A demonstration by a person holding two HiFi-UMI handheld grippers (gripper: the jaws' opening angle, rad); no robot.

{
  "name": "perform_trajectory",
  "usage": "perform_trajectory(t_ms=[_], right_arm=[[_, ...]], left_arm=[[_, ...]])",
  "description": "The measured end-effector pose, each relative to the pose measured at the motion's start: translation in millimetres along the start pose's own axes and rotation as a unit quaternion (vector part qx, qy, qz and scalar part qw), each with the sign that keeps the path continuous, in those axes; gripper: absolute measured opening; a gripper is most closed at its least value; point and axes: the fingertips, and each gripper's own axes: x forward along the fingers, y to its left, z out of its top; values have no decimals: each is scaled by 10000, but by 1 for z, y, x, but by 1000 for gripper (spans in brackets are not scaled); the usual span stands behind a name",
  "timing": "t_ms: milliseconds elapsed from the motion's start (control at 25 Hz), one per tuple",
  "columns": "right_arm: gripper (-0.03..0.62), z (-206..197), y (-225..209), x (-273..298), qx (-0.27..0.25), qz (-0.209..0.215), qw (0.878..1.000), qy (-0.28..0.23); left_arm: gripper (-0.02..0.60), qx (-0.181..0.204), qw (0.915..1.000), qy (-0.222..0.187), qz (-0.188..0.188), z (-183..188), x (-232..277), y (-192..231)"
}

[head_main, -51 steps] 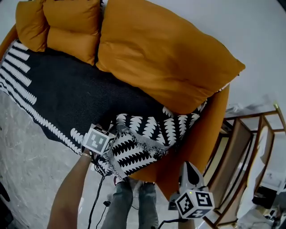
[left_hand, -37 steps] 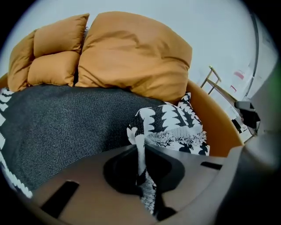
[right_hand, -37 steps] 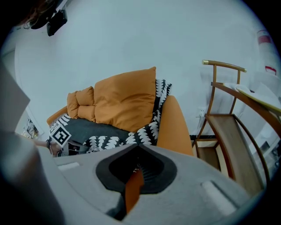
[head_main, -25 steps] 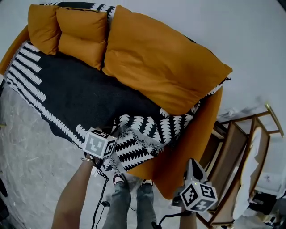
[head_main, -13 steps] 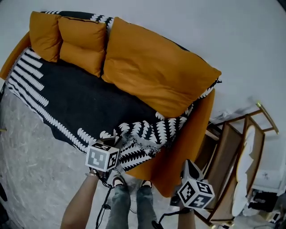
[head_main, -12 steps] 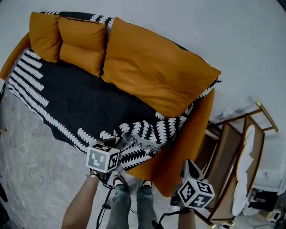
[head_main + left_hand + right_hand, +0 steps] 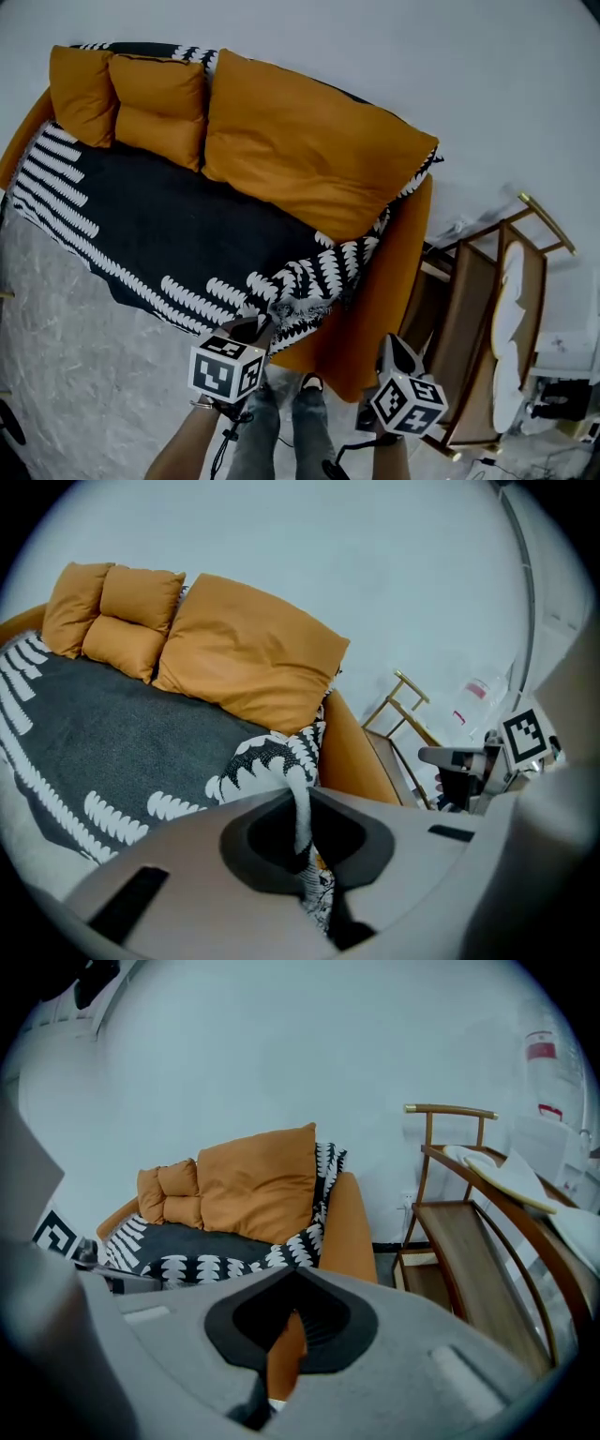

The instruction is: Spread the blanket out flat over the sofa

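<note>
A black blanket (image 7: 159, 216) with white toothed stripes lies over the seat of the orange sofa (image 7: 398, 272); it also runs up behind the big back cushions (image 7: 309, 150). Its near right corner (image 7: 300, 305) is still bunched at the seat's front edge. My left gripper (image 7: 255, 328) is shut on that corner, and a twisted strip of blanket (image 7: 302, 817) runs between its jaws and is lifted off the seat. My right gripper (image 7: 394, 349) hangs beside the sofa's arm with its jaws drawn together on nothing. Only a sliver of orange sofa (image 7: 286, 1349) shows between them.
A wooden rack (image 7: 487, 319) with a brass rail stands right of the sofa, close to my right gripper. The person's legs and shoes (image 7: 281, 427) are at the sofa's front corner, and a cable (image 7: 225, 441) trails there. Grey floor (image 7: 66, 375) lies on the left.
My left gripper has drawn back from the sofa and risen with the blanket corner. The bunched fold has stretched out, so more of the patterned edge lies along the seat front. The right gripper has hardly shifted.
</note>
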Motion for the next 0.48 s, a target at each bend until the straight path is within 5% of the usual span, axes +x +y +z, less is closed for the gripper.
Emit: perform_trajectory(t_ms=[480], right_arm=[[5, -15, -17, -27, 69, 55, 9999, -52]], left_arm=[[12, 98, 9998, 156, -81, -52, -11, -76]])
